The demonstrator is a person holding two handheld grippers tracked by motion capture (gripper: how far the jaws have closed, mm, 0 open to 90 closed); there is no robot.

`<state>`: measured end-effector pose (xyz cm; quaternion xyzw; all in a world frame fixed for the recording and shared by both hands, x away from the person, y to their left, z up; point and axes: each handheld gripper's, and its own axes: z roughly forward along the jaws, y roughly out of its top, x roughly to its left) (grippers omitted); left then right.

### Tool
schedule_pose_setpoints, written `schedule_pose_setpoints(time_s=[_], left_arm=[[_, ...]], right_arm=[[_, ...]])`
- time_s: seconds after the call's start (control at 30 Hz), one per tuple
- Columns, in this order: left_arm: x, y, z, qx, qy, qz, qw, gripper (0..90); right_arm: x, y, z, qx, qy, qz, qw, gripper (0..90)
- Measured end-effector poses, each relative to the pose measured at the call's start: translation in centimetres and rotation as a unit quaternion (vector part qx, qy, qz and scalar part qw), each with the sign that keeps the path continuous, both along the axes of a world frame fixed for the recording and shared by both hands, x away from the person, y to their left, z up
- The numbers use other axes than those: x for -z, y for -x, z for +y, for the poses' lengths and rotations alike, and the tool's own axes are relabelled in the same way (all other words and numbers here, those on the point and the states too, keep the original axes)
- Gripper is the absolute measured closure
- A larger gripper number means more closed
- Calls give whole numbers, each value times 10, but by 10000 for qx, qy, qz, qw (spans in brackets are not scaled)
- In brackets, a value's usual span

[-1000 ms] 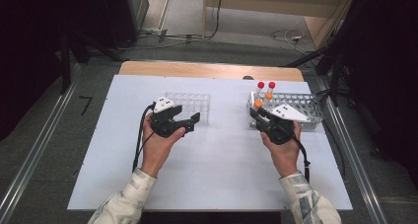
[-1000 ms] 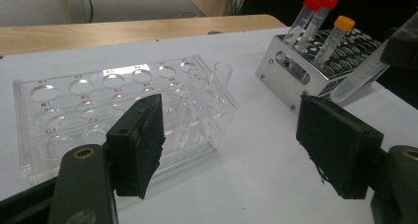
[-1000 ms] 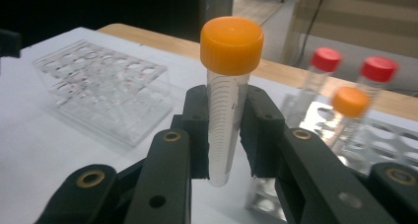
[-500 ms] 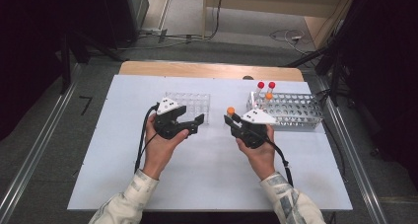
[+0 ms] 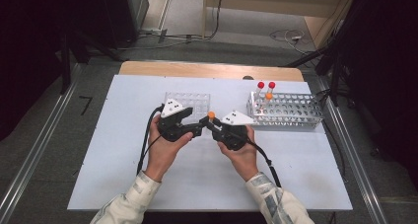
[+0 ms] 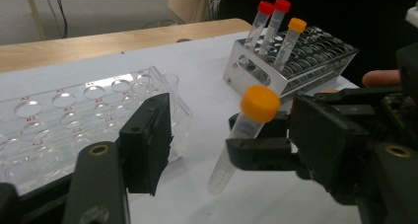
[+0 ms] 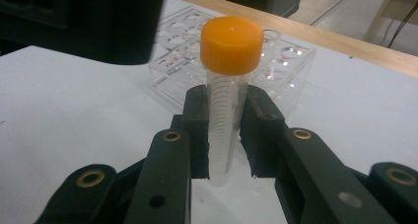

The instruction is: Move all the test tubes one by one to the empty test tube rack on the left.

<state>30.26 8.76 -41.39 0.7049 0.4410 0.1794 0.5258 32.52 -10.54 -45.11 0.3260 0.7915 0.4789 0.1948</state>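
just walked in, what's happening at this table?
A person works two handheld grippers at a white table. The right gripper is clamped on an orange-capped tube, held about upright between the two racks. The left gripper faces it from the other side; its jaws have just been closing but are not on the tube yet. It looks like a handover, though that's a guess. Three more capped tubes stand in the metal rack; the clear plastic rack looks empty.
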Motion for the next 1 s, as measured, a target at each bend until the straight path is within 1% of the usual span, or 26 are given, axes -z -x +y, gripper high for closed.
schedule_pose_setpoints(time_s=[0.1,0.2,0.3,0.4,0.47,0.57,0.7,1.0], left_arm=[[0,0,-1,35,-18,-22,10000,391],[2,0,-1,85,-80,-35,9999,455],[2,0,-1,145,-149,-76,9998,530],[3,1,-3,173,-173,-100,9997,565],[3,1,-4,165,-247,-124,9995,598],[5,0,-3,176,-264,-142,9994,652],[6,-1,-3,204,-281,-116,9993,682],[6,-1,-2,212,-345,-159,9991,706]], right_arm=[[2,1,8,-56,-1,33,10000,713],[2,3,12,-103,-3,34,9999,713],[1,3,15,-134,-16,33,9999,713],[1,4,16,-169,-23,23,9999,713],[1,5,17,-178,-28,32,9998,714],[0,6,17,-208,-29,25,9998,714],[0,6,18,-225,-1,18,9997,713],[1,5,18,-227,10,39,9997,714]])
